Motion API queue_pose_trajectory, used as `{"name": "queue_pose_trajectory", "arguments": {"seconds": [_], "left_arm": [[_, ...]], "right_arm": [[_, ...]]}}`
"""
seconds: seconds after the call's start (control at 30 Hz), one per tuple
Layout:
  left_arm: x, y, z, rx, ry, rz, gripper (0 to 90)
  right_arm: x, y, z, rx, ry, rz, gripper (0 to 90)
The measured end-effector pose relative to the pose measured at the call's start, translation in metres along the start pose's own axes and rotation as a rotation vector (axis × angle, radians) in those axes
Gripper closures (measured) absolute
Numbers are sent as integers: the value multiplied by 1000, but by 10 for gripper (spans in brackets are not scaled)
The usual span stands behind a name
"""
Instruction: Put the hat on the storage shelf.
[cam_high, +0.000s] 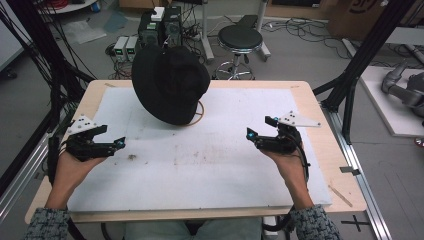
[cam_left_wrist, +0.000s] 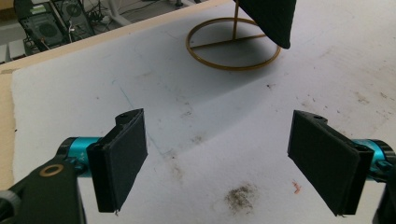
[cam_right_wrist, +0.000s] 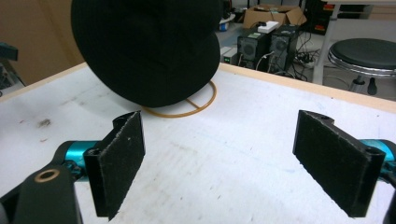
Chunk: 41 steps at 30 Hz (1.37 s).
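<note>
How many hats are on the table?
1. The black hat sits on a gold wire stand at the far middle of the table. None looks hidden.

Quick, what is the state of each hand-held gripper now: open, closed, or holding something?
Left hand-held gripper: open, holding nothing.
Right hand-held gripper: open, holding nothing; the black hat sits on its stand.

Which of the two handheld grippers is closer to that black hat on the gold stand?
The left gripper looks slightly closer; the hat sits left of the table's middle, while the right gripper is farther across the white mat.
</note>
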<state>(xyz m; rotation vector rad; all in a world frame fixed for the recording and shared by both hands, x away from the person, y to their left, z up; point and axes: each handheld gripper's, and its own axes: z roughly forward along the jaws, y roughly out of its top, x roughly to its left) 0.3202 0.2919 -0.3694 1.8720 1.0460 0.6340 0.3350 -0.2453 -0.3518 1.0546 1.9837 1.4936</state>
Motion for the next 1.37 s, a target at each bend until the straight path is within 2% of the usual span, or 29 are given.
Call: {"name": "queue_pose_trajectory", "arguments": {"seconds": [0.07, 0.23, 0.33, 0.43, 0.57, 0.7, 0.9, 1.13, 1.37], "left_arm": [[1, 0, 0, 6, -2, 6, 200], [0, -3, -1, 2, 2, -3, 198], [-2, -6, -2, 4, 14, -2, 196], [-4, -6, -4, -1, 19, 5, 191], [-5, -6, -7, -7, 18, 7, 188], [-3, -6, -8, -15, 24, 3, 187], [-3, -6, -7, -4, 21, 4, 187], [-3, -5, -7, -12, 21, 2, 187], [-2, -5, -6, -9, 21, 1, 187]], "right_arm": [[0, -7, -2, 4, 12, 13, 135], [2, -25, -9, 21, 43, 69, 124], [-1, -30, -10, 23, 26, 68, 119], [-3, -30, -10, 18, 14, 85, 119], [-3, -30, -12, 10, 9, 83, 119], [-3, -31, -12, 13, 25, 98, 119], [-4, -31, -13, 12, 28, 104, 119], [-4, -31, -13, 10, 28, 84, 119], [-2, -31, -13, 14, 30, 83, 119]]}}
